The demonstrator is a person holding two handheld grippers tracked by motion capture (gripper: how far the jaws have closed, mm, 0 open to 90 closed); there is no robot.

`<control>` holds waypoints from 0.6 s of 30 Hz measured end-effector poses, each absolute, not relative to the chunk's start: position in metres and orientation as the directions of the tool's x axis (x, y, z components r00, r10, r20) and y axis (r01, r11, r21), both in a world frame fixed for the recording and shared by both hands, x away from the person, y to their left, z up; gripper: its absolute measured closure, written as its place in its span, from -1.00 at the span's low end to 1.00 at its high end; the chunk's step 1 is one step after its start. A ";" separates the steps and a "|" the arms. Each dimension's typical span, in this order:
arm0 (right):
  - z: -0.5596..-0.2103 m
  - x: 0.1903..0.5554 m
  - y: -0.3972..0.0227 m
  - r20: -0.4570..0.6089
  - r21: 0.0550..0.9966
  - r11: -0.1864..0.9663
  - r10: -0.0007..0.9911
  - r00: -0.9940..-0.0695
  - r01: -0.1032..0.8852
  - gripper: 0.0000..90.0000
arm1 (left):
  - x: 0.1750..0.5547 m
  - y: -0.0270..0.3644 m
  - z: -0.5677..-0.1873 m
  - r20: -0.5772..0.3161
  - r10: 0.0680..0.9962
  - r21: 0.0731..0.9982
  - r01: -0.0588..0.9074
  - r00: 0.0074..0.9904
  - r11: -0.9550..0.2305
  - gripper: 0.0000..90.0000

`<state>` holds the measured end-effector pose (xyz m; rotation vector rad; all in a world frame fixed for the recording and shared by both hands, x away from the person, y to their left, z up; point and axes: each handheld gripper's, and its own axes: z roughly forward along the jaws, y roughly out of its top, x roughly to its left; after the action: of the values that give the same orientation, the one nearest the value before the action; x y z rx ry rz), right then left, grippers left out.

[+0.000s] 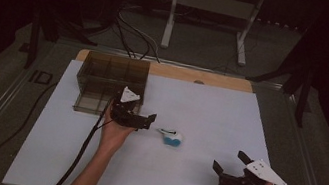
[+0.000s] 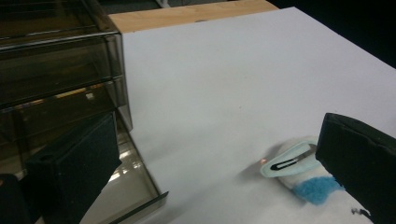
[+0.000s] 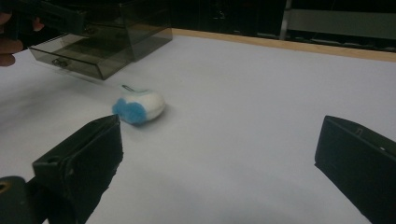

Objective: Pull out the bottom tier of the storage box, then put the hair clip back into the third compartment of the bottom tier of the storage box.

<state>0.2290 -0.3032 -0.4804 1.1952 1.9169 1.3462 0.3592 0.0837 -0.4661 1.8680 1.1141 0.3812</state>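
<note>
Right now my left gripper (image 1: 143, 119) sits just beside the front of the smoky brown drawer box (image 1: 110, 76), whose lowest drawer (image 1: 92, 103) is pulled out toward me. Its jaws are spread wide with nothing between them, and they point toward the small blue and white fuzzy thing (image 1: 172, 139) lying on the white sheet (image 1: 209, 115) a little to the right. A pale hair clip (image 1: 166, 132) rests on top of that fuzzy thing. In the left gripper view the open drawer lies under one jaw, while the other jaw stands close over the fuzzy thing (image 2: 308, 179) and the clip (image 2: 289, 161) without pinching either. My right gripper (image 1: 233, 167) hangs near the front right part of the sheet, well apart from the fuzzy thing, its jaws likewise spread and empty. In the right gripper view the fuzzy thing (image 3: 139, 105) lies beyond the left jaw, in front of the drawer box (image 3: 112, 42), blue end nearest me. The wooden table edge (image 1: 205, 77) shows behind the sheet.
</note>
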 end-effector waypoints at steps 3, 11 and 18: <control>-0.480 0.229 -0.303 0.077 0.922 0.124 0.871 -0.485 0.368 -0.97 | 0.360 0.079 -0.467 -0.174 0.818 0.819 0.542 0.549 -0.189 -0.97; -0.480 0.229 -0.303 0.076 0.922 0.125 0.871 -0.485 0.368 -0.97 | 0.360 0.069 -0.471 -0.179 0.813 0.816 0.546 0.555 -0.193 -0.97; -0.480 0.229 -0.303 0.076 0.922 0.124 0.871 -0.486 0.366 -0.97 | 0.360 0.060 -0.473 -0.179 0.809 0.812 0.549 0.561 -0.201 -0.97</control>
<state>0.2292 -0.3035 -0.4800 1.1908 1.9156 1.3466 0.3600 0.0602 -0.4727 1.8838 1.1031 0.3589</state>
